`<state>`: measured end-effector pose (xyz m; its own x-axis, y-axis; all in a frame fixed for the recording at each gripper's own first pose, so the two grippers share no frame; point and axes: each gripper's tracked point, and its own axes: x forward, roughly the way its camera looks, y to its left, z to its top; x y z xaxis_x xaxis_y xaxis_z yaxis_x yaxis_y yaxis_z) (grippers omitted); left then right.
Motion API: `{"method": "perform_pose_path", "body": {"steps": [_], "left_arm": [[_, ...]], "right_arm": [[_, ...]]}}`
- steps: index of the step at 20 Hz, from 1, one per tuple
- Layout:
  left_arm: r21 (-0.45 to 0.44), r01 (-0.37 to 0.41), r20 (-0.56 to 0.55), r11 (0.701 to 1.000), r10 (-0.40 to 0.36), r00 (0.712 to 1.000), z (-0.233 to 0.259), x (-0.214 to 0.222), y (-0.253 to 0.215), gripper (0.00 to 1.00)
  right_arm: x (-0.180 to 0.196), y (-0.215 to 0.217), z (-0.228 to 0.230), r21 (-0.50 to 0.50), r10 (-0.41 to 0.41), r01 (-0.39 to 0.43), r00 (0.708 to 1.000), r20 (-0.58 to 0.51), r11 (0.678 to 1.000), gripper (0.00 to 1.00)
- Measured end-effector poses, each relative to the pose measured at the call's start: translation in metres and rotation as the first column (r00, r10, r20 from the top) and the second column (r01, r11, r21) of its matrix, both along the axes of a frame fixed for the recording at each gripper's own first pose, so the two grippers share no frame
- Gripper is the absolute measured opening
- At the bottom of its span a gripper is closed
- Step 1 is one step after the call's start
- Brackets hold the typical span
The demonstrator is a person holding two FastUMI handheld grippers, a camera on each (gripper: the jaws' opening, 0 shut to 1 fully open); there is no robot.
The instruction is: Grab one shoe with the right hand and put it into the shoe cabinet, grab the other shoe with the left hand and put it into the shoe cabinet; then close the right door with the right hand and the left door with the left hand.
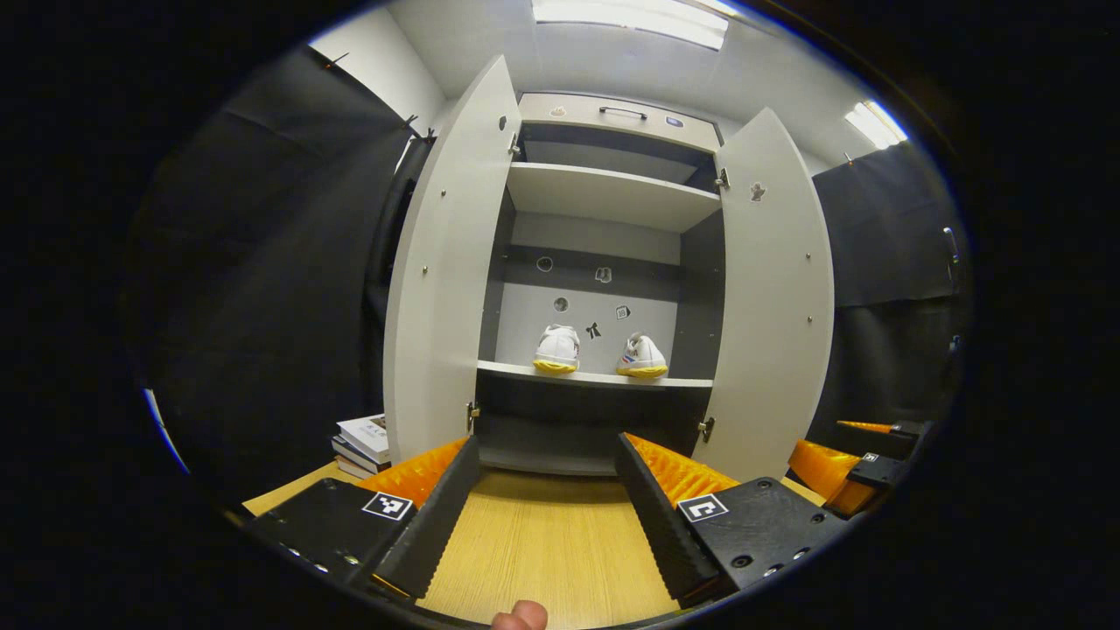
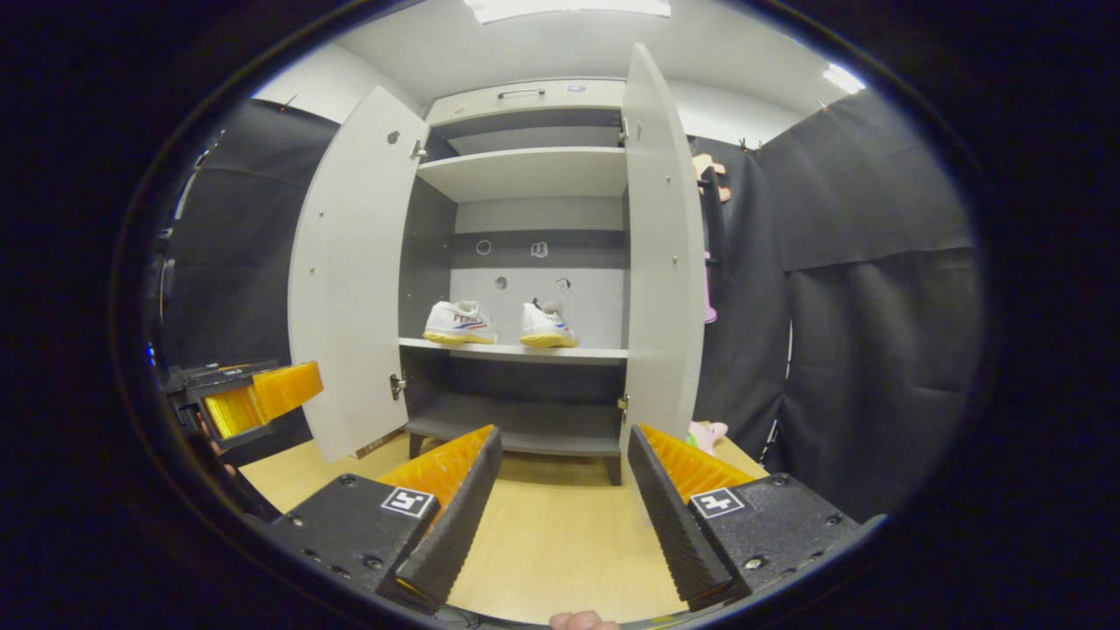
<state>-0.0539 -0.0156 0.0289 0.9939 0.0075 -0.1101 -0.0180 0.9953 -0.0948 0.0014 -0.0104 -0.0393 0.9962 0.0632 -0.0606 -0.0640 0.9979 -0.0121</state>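
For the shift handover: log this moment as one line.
shoes: both on middle shelf | cabinet doors: both open | left claw: open, empty | right claw: open, empty | next: close right door

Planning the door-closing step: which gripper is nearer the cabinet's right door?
Right. The right gripper sits just in front of the open pale grey right door. The left gripper faces the cabinet's middle, farther from that door.

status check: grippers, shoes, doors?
Left hand-held gripper open, empty. Right hand-held gripper open, empty. Both shoes on cabinet shelf. Left door and right door open; nothing blocking.
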Motion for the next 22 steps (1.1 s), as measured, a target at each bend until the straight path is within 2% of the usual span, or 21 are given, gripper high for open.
{"method": "perform_pose_path", "body": {"steps": [4,8,11,15,22], "left_arm": [[0.063,0.034,-0.008,0.997,-0.033,0.999,-0.005,-0.01,-0.007,0.94],[0.116,0.055,0.004,0.992,-0.056,0.998,-0.004,-0.012,-0.014,0.94],[0.121,0.066,0.01,0.99,-0.068,0.998,-0.003,-0.013,-0.015,0.94],[0.137,0.063,-0.008,0.989,-0.062,0.998,-0.007,-0.015,-0.011,0.93],[0.165,0.059,-0.033,0.984,-0.054,0.998,-0.012,-0.018,-0.01,0.93]], "right_arm": [[0.003,-0.067,0.03,-0.013,-0.126,0.126,0.991,0.039,0.992,0.98],[0.029,-0.142,0.071,0.004,-0.26,0.26,0.963,0.076,0.966,0.98],[0.052,-0.181,0.099,0.032,-0.324,0.322,0.941,0.097,0.946,0.99],[0.085,-0.207,0.127,0.041,-0.344,0.341,0.934,0.099,0.939,0.99],[0.131,-0.208,0.149,0.038,-0.329,0.327,0.939,0.099,0.944,0.99]]}}
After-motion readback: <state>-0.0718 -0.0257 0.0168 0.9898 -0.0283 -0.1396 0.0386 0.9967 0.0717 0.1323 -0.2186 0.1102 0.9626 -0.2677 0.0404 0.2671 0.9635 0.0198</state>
